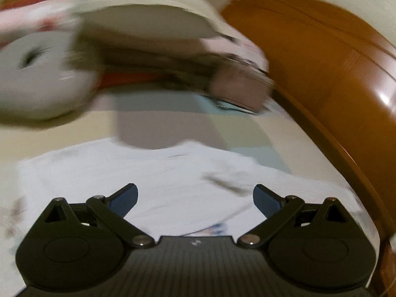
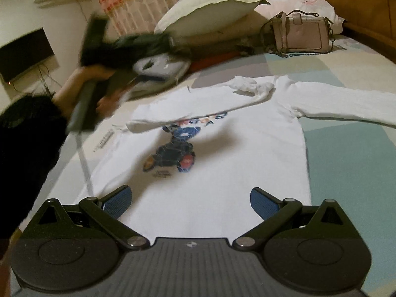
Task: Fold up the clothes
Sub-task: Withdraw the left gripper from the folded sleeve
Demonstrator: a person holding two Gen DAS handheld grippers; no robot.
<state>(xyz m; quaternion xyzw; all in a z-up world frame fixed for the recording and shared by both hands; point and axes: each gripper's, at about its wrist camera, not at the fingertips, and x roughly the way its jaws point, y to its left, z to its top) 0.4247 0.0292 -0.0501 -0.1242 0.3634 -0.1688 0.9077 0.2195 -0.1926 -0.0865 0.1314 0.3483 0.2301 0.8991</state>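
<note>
My right gripper (image 2: 190,201) hangs over the lower body of the white long-sleeved top (image 2: 222,153), its blue-padded fingers (image 2: 262,201) spread wide apart with nothing between them. The top lies flat, front up, on the bed (image 2: 351,163), whose cover shows pale blocks of teal, grey and cream. A printed figure (image 2: 173,153) in dark blue and red sits in the middle of the chest. One sleeve (image 2: 198,106) is folded across the chest, its cuff just beside the print; the other sleeve (image 2: 346,104) stretches straight out over the teal block. The neck is bunched at the far end.

My left gripper (image 1: 195,201) is likewise wide open and empty, its pads (image 1: 123,201) above white cloth of the same top. In the right wrist view this tool (image 2: 104,49) appears blurred above the bed's edge, held by my left hand (image 2: 81,84), with a dark sleeve (image 2: 29,133) below it.

At the head of the bed lie a cream pillow (image 2: 210,7), a pink patterned pillow (image 2: 304,2) and a pale pink handbag (image 2: 300,34) standing upright. A rounded grey-white object (image 2: 160,71), partly blurred, rests near the folded sleeve's shoulder. A wooden headboard (image 1: 321,61) curves along one side. A dark screen (image 2: 24,54) hangs on the wall, and a patterned curtain (image 2: 138,0) hangs behind the pillows.
</note>
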